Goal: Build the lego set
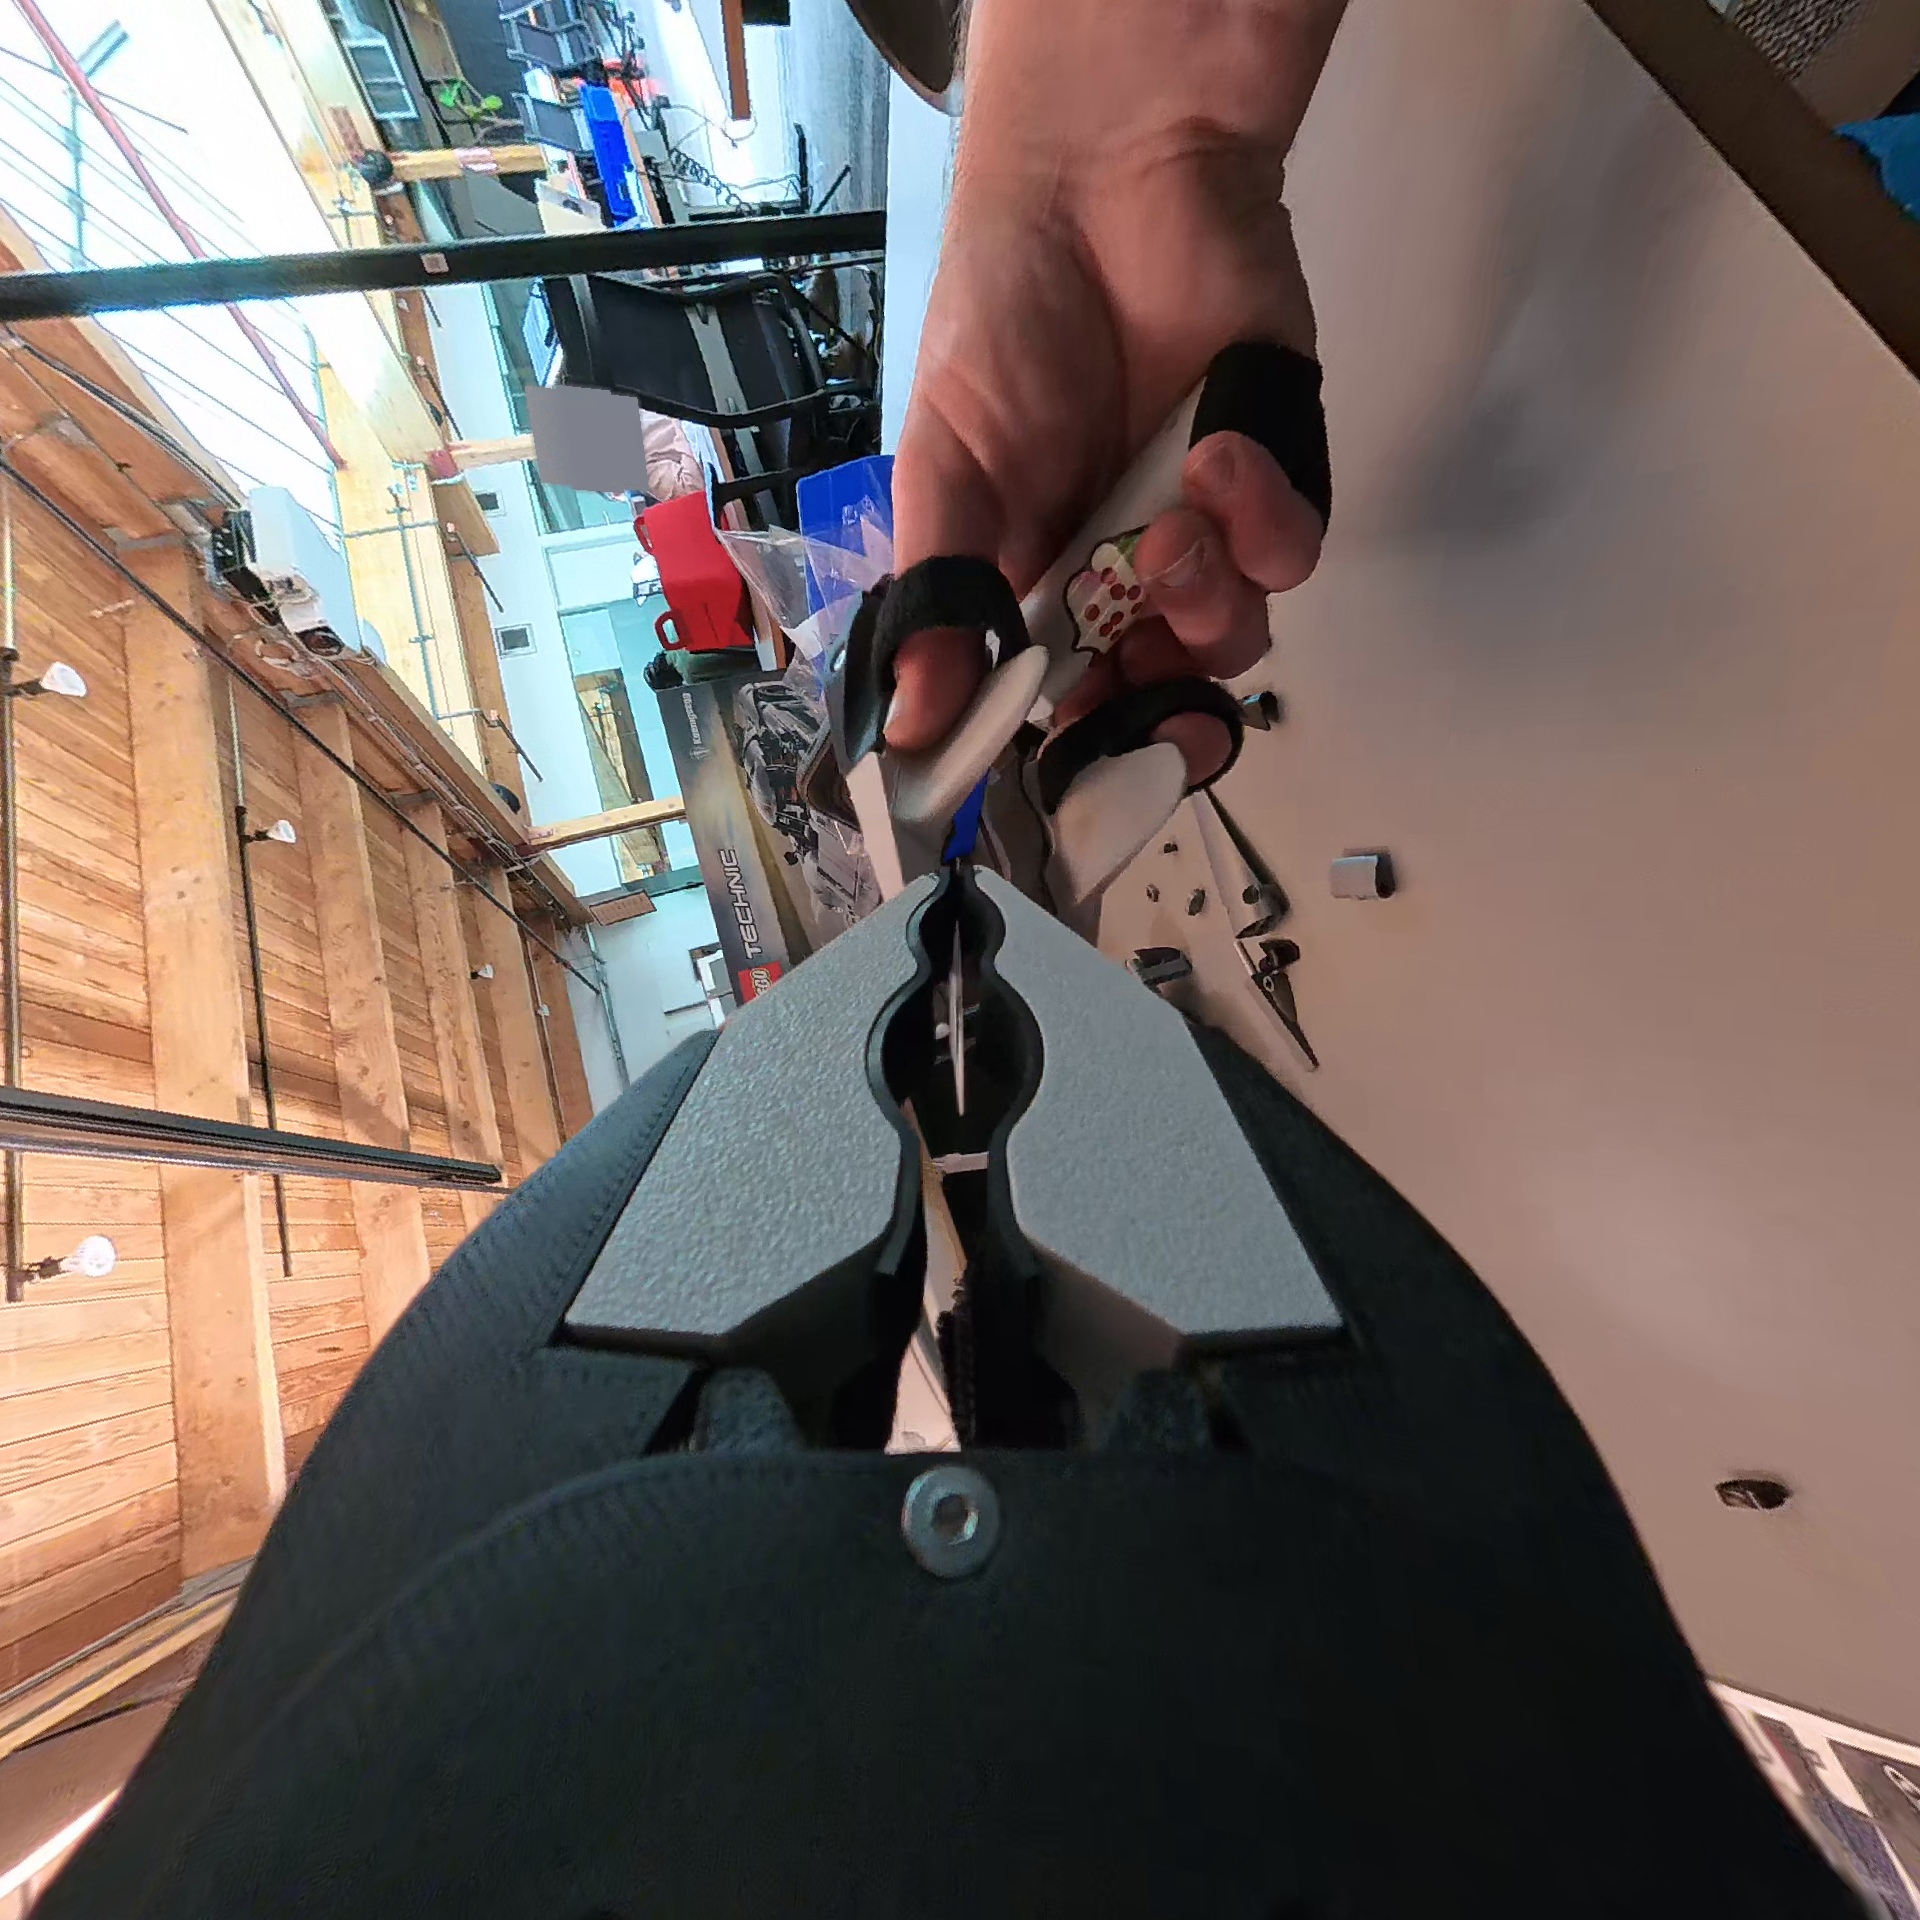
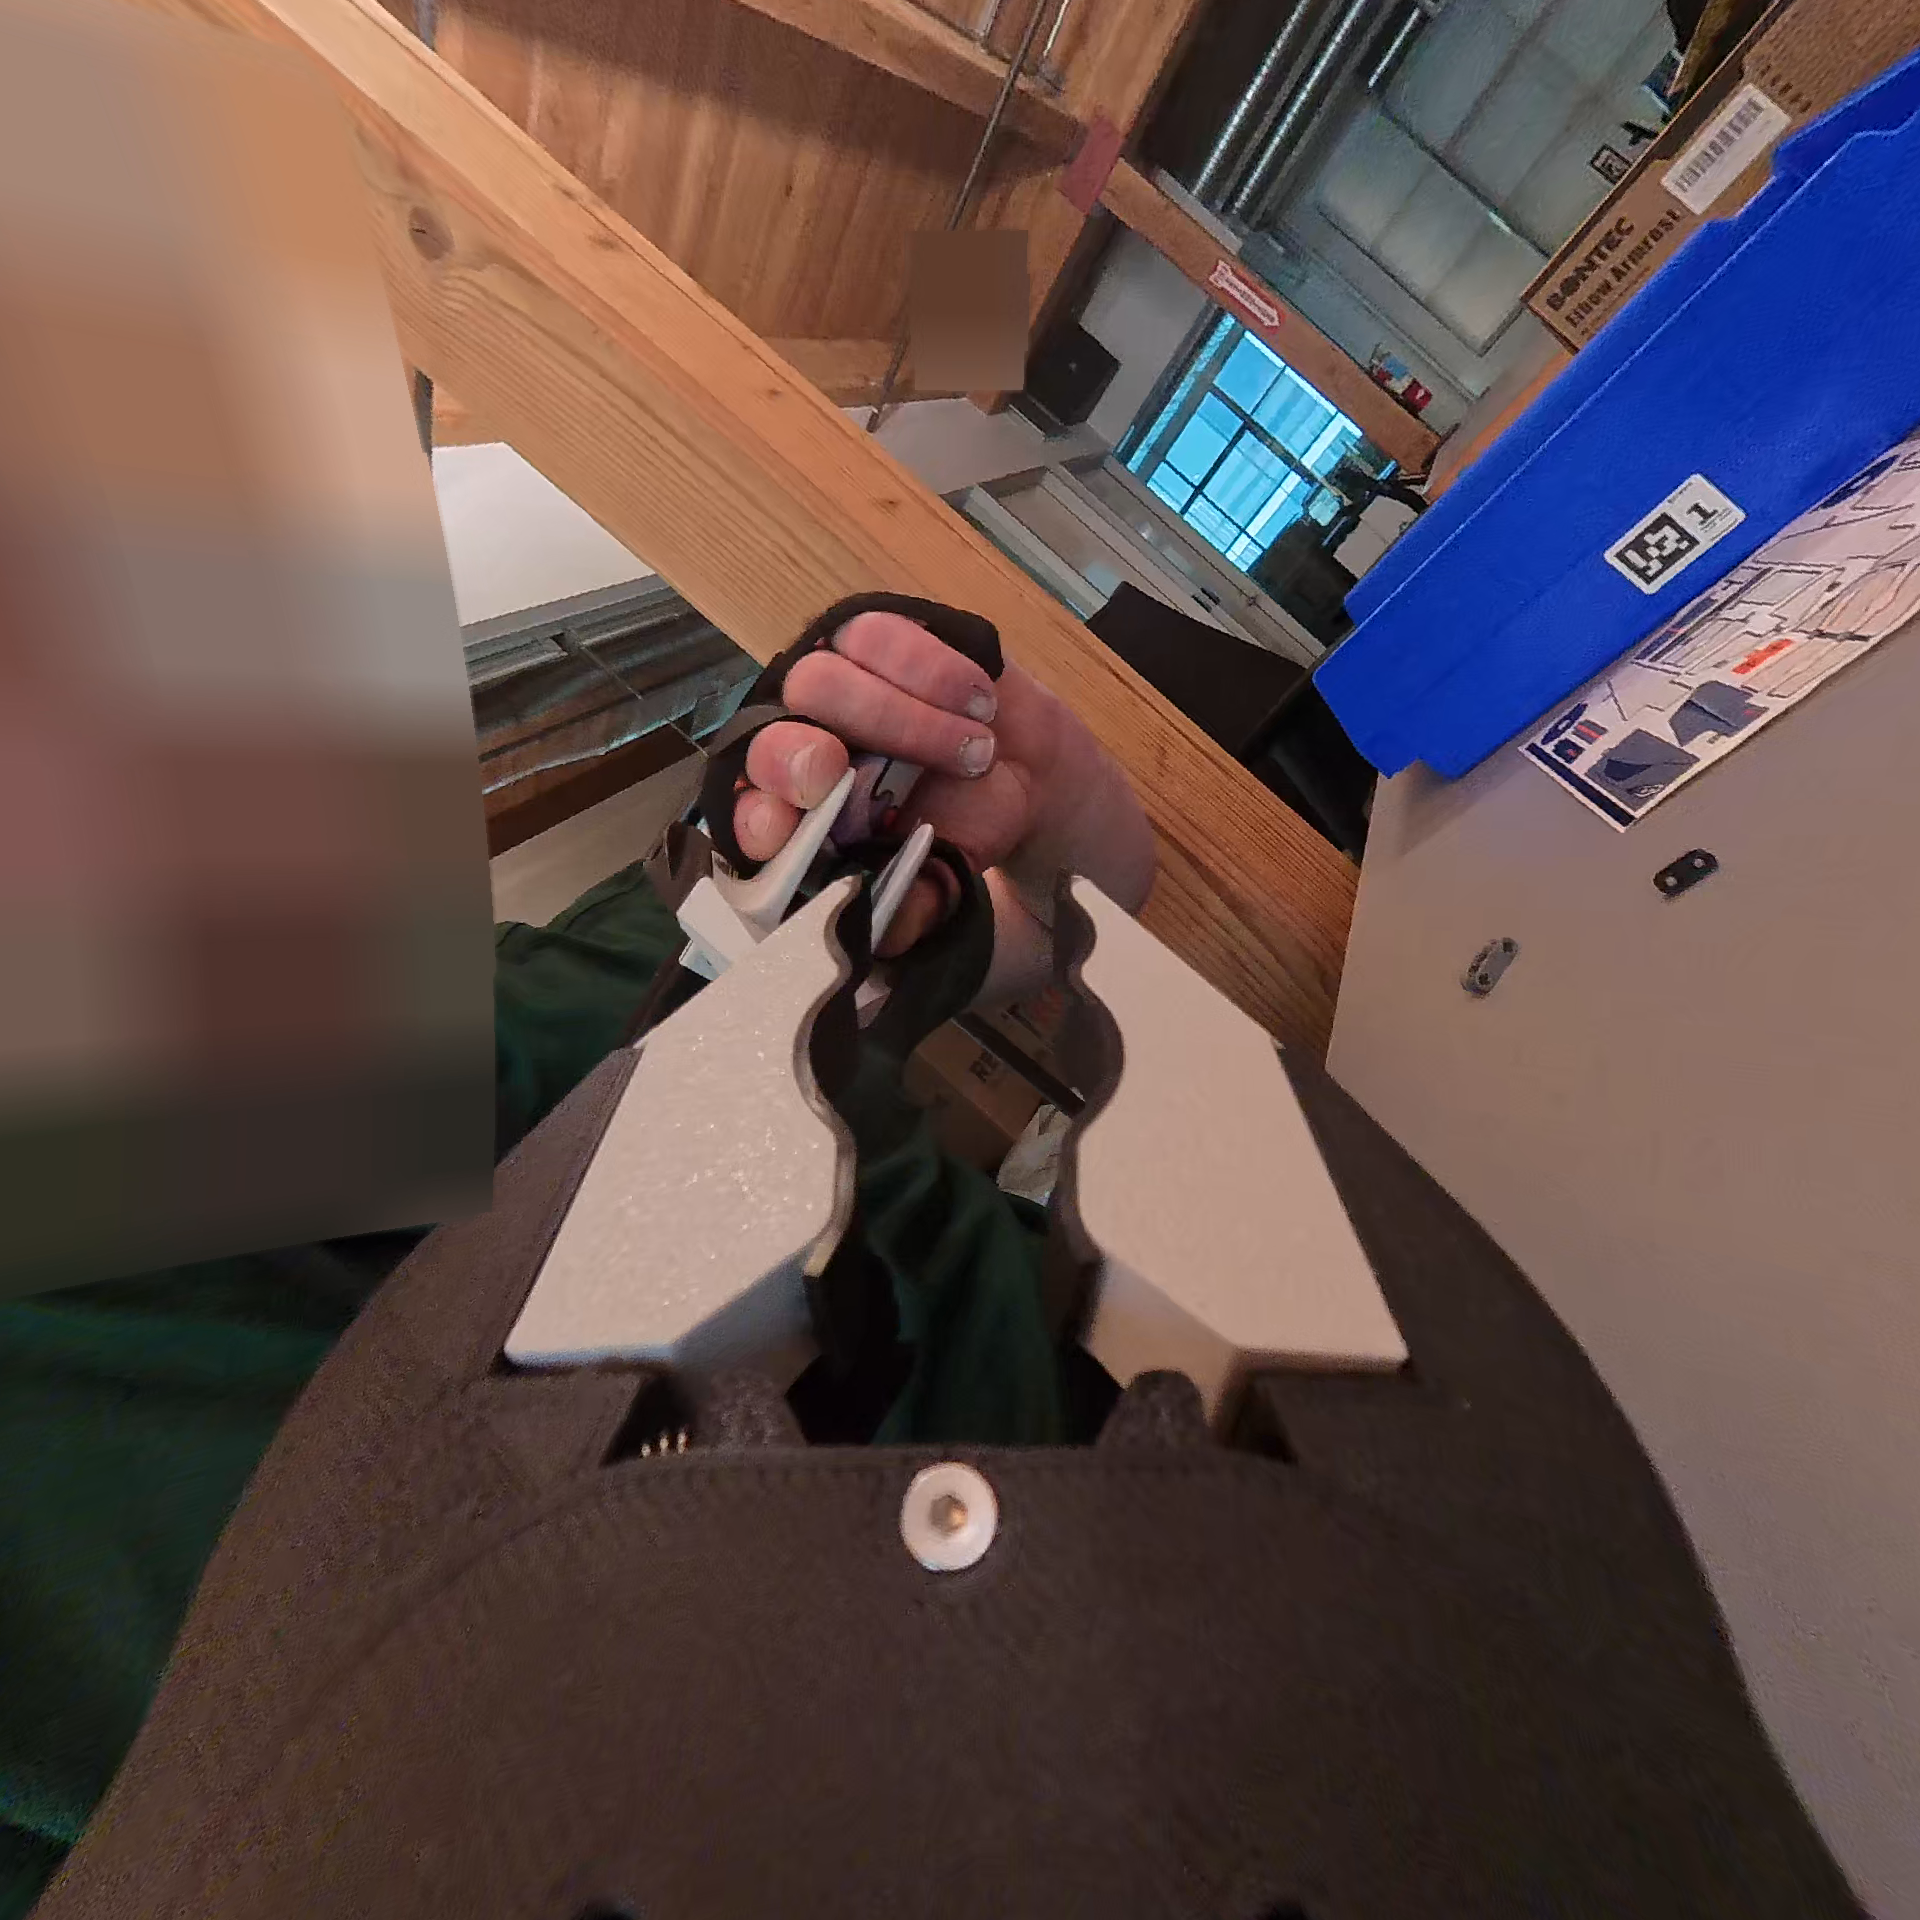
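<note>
Left tool (image 1: 954,883) was pinched nearly closed on a thin blue lego piece (image 1: 964,831), held up off the white desk (image 1: 1558,935). Right tool (image 2: 966,904) had its jaws spread apart with nothing in them. A few small grey lego parts (image 1: 1361,875) were scattered mid-desk, and the set's box (image 1: 769,831) stood at the far edge.

I see grey fingers (image 1: 790,1122) on my black gripper (image 1: 954,883), a blue piece (image 1: 966,826) at the tips, a white table (image 1: 1610,935), a blue bin (image 2: 1662,436), and a green sleeve (image 2: 935,1247).
</note>
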`<action>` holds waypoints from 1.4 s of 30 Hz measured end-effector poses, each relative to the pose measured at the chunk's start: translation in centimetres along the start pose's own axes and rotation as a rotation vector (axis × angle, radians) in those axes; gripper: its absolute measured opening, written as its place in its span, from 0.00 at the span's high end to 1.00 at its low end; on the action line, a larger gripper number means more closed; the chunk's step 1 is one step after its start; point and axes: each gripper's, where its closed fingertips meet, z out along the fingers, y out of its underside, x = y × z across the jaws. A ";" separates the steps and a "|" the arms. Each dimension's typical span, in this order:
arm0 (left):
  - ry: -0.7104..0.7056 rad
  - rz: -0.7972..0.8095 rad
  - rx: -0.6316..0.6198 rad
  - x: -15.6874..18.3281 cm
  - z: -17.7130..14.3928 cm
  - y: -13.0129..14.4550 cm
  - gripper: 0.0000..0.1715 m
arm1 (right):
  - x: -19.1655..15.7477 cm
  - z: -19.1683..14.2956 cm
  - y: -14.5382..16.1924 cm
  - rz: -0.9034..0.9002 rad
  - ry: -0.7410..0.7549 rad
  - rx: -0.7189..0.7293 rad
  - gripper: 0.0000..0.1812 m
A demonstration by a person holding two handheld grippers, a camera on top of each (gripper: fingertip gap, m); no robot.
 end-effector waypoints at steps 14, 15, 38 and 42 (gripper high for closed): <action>0.028 0.051 0.002 0.4 0.0 -0.2 1.00 | -1.0 0.5 0.3 -0.011 -0.070 -0.021 1.00; 0.030 0.048 -0.004 0.4 0.1 0.0 1.00 | -1.0 0.5 0.3 -0.021 -0.061 -0.020 1.00; -0.134 -1.089 0.060 -3.7 1.5 6.1 0.75 | -4.0 -2.9 -7.9 -0.446 0.107 0.400 1.00; -0.095 -1.278 0.144 -3.3 2.3 6.2 0.78 | -4.1 -2.7 -7.8 -0.451 0.111 0.401 1.00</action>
